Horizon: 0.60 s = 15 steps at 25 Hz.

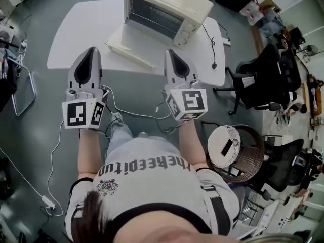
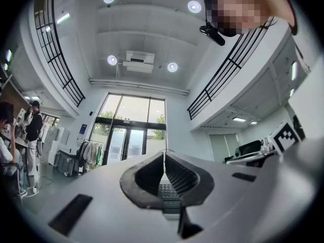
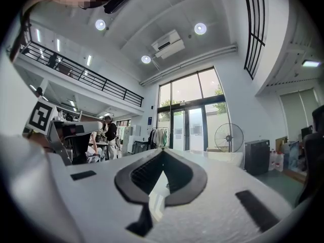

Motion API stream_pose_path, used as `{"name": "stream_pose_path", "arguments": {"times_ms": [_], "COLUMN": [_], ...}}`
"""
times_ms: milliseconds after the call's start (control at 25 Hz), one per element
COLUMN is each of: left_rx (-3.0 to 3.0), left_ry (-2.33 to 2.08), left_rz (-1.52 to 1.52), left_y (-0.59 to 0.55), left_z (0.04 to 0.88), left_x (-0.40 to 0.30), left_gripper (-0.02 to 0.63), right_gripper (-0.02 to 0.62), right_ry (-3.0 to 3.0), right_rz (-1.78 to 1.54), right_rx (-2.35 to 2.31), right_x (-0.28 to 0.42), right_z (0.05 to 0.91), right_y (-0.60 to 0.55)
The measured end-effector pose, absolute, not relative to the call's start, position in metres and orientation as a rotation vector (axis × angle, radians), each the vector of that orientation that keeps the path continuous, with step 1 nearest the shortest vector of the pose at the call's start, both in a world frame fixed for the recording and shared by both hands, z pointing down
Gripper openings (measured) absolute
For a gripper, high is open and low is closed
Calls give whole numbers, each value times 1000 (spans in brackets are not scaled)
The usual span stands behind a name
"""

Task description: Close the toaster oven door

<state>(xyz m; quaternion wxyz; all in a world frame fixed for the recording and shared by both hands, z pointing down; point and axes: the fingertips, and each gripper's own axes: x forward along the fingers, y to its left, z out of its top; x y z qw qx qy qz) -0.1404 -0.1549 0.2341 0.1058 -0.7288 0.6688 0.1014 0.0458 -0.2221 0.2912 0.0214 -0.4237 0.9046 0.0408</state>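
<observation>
A cream toaster oven (image 1: 169,10) stands on the white table (image 1: 81,29) in the head view. Its door (image 1: 127,47) hangs open, folded down flat toward me over the table's front. My left gripper (image 1: 92,49) is held over the table's near edge, left of the door, jaws shut and empty. My right gripper (image 1: 170,51) sits just right of the door's near corner, also shut with nothing in it. The left gripper (image 2: 164,154) view and the right gripper (image 3: 163,151) view show closed jaws against a tall room, with no oven in sight.
The oven's black cord (image 1: 211,47) trails over the table's right side. A black office chair (image 1: 260,80) and a wicker basket with a white lid (image 1: 234,147) stand to the right. A metal chair frame (image 1: 23,92) is at the left, and cables (image 1: 50,166) lie on the floor.
</observation>
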Motion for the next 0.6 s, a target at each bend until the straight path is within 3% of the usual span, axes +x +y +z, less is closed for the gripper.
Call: {"name": "stream_pose_path", "arguments": {"times_ms": [600], "left_rx": [-2320], "left_ry": [1835], "left_rz": [295], "left_y": [-258], "left_z": [245], "left_x": [-198], "left_gripper": [12], "right_gripper": [3], "right_ry": [2772], "right_rz": [51], "right_rx": [-1535], "right_x": [-8], "right_z": [320], "right_y": [-299]}}
